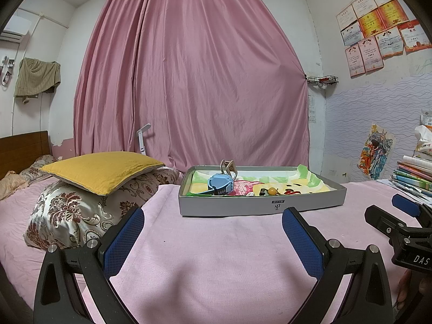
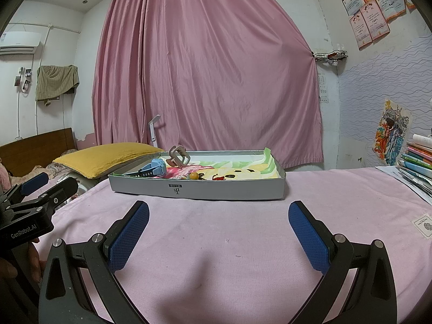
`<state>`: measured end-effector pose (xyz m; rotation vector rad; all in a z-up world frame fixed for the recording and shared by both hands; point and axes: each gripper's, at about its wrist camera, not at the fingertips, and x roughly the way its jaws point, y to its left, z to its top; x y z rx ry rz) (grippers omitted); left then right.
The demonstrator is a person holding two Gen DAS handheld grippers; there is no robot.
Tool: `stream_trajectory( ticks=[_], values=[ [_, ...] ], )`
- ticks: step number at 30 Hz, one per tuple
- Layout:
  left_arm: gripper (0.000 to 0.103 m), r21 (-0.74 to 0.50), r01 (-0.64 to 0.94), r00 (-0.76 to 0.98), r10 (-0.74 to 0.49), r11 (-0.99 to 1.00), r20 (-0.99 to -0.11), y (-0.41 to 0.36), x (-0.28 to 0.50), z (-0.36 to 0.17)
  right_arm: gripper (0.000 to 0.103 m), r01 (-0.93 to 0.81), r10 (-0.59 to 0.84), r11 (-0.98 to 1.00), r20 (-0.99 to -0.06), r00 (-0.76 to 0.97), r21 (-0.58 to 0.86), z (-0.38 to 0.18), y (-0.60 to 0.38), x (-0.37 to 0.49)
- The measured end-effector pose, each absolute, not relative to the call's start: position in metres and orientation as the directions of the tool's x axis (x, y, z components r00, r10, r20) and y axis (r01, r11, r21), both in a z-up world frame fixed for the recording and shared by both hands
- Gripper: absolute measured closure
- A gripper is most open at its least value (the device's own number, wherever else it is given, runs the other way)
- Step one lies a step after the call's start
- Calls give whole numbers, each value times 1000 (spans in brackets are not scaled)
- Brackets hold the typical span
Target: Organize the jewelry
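— What is shown on the pink bedspread (image 1: 216,243)?

— A shallow grey box (image 1: 259,203) is seen set flat on it, lined with a brightly printed cloth (image 2: 251,168). A blue watch (image 1: 220,185) is laid at the box's left end, with a beige hair claw (image 1: 229,168) stood just behind it. An amber bead (image 1: 272,190) is seen near the front wall, beside small dark and red pieces that cannot be made out. Much of the box floor is hidden by the front wall.

— And the tools?

— The left gripper (image 1: 213,240) is held low over the bedspread, short of the box, its blue-padded fingers spread wide with nothing between them. The right gripper (image 2: 218,237) is held likewise, released and empty. Each is caught at the edge of the other's view, cut off by the frame; only a sliver of a hand (image 2: 16,267) is seen under the left one.

— What else is recorded?

— A yellow cushion (image 1: 102,171) is piled on a patterned pillow (image 1: 81,210) at the left, a pink curtain (image 1: 189,75) is drawn behind, and a stack of books (image 1: 413,175) is cropped at the right. The certificates (image 1: 378,24) on the wall are too small to be read.
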<state>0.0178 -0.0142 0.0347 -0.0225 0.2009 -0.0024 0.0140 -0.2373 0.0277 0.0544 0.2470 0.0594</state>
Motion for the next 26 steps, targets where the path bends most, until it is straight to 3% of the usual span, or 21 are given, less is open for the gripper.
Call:
stream_trajectory(
  ticks=[26],
  values=[
    [1,-17,-29,968,24,999,-251,-9,23,36,2,-60,74,996,-241,968,62,25,-234,16]
  ],
)
